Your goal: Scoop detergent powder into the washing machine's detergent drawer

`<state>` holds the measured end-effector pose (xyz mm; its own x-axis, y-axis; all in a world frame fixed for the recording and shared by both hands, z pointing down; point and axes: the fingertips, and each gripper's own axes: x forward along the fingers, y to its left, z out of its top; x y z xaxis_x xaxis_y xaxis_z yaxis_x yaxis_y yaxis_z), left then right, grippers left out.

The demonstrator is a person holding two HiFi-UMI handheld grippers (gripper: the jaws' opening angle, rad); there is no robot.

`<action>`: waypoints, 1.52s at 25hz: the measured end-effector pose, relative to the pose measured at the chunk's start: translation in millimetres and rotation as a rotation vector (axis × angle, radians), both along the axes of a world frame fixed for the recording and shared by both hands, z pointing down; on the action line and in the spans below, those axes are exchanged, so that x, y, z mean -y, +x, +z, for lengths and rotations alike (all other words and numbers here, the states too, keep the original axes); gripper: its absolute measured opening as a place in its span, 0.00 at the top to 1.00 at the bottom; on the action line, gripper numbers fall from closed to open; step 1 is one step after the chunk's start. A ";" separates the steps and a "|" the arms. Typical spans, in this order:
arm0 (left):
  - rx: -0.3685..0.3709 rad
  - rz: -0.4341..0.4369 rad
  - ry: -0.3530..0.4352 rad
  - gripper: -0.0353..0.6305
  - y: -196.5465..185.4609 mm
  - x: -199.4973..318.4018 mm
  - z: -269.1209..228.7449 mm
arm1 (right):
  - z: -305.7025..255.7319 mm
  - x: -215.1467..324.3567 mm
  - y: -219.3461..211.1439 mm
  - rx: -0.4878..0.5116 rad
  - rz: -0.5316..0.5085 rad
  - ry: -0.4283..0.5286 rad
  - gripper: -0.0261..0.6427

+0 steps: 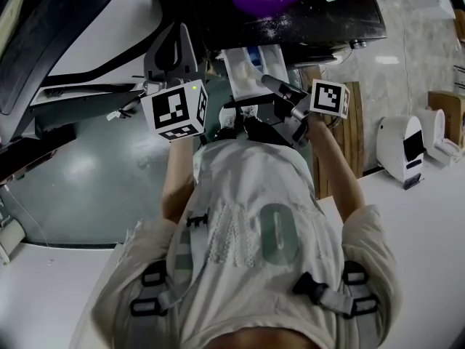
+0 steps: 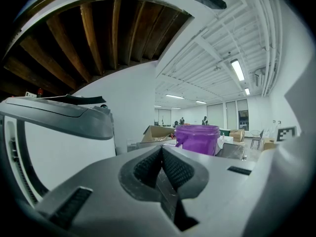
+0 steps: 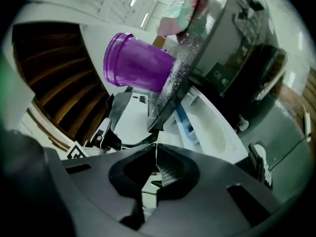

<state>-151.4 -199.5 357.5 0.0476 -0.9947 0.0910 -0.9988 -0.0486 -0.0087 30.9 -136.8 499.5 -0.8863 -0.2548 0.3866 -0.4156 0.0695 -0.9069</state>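
We hold both grippers up in front of the chest, close to the washing machine (image 1: 341, 20). From here, either one could reach the detergent drawer (image 3: 213, 128). The drawer is pulled out below the machine's dark top, and its white compartments are open to us. We judge that powder already lies in the wide one, but the picture is too coarse to be sure.

The left gripper (image 2: 162, 150) has its jaws pressed together with nothing between them. It points level past the machine's edge towards the purple tub (image 2: 197, 138). The right gripper (image 3: 156, 150) is also closed at the tips and empty, and it looks along the drawer. No scoop shows in any view, so we take it that no scooping is under way.

The purple tub stands on the machine's top near the front edge, just above the drawer. We guess it is kept there so a scoop would travel only a short way. White spilled powder (image 3: 174, 78) streaks the dark top beside the tub, and a pink and teal pouch (image 3: 183, 13) lies behind it.

The room is large and open, with a white ceiling, strip lights (image 2: 237, 69) and cardboard boxes (image 2: 157, 132) further off. A white worktop (image 1: 429, 217) carries small white devices.
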 end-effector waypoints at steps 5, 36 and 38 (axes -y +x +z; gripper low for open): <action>-0.003 -0.010 -0.006 0.91 -2.6 -0.7 3.1 | -5.4 2.9 -9.0 -0.122 -0.127 0.200 0.94; -0.009 -0.077 -0.051 0.91 -21.2 -31.3 24.6 | 4.0 -12.1 -42.7 -1.202 -1.174 1.869 0.94; -0.008 -0.077 -0.050 0.91 -20.9 -32.5 24.4 | 1.5 -12.0 -42.1 -1.203 -1.167 1.876 0.94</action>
<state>-172.3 -167.1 381.9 -0.0278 -0.9896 0.1408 -0.9996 0.0281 0.0003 -11.2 -124.8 501.1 -0.5417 -0.5548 0.6315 0.2959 0.5773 0.7610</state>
